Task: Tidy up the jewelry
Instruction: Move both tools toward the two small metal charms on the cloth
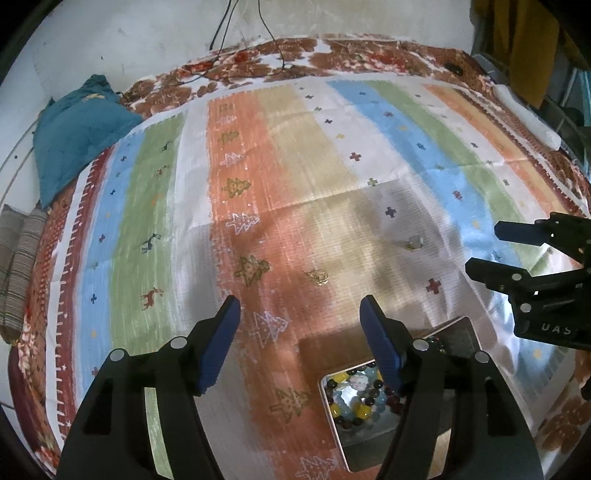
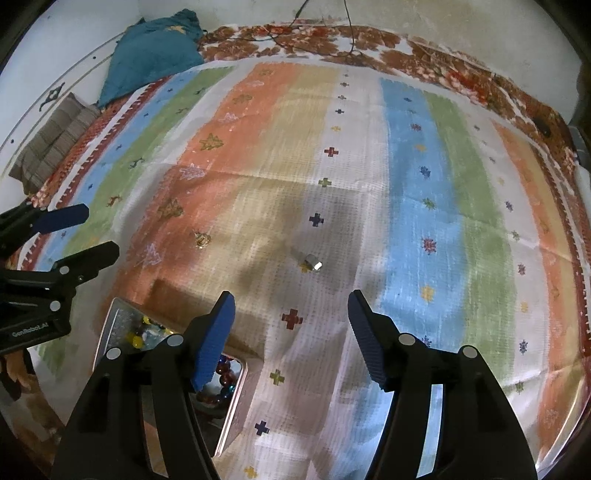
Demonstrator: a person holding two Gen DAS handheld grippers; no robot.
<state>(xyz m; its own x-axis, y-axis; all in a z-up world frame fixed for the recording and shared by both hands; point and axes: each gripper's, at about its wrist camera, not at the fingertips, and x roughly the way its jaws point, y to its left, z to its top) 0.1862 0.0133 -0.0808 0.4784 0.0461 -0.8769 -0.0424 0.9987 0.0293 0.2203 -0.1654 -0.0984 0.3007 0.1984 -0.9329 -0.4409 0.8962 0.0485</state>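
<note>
An open metal box (image 1: 334, 417) holding bead bracelets (image 1: 356, 395) sits on the striped cloth, partly behind my left gripper's right finger; it also shows in the right wrist view (image 2: 110, 325). A small gold piece (image 1: 318, 276) lies on the orange stripe ahead of my left gripper (image 1: 300, 345); it also shows in the right wrist view (image 2: 201, 239). A small silver piece (image 1: 413, 243) lies farther right, and in the right wrist view (image 2: 312, 261) it lies ahead of my right gripper (image 2: 291, 341). Both grippers are open and empty.
The striped cloth (image 1: 258, 166) covers a bed with a brown floral sheet (image 1: 332, 55). A teal pillow (image 1: 77, 129) and a folded striped blanket (image 1: 18, 266) lie at the far left. Cables (image 1: 229, 29) hang on the wall behind.
</note>
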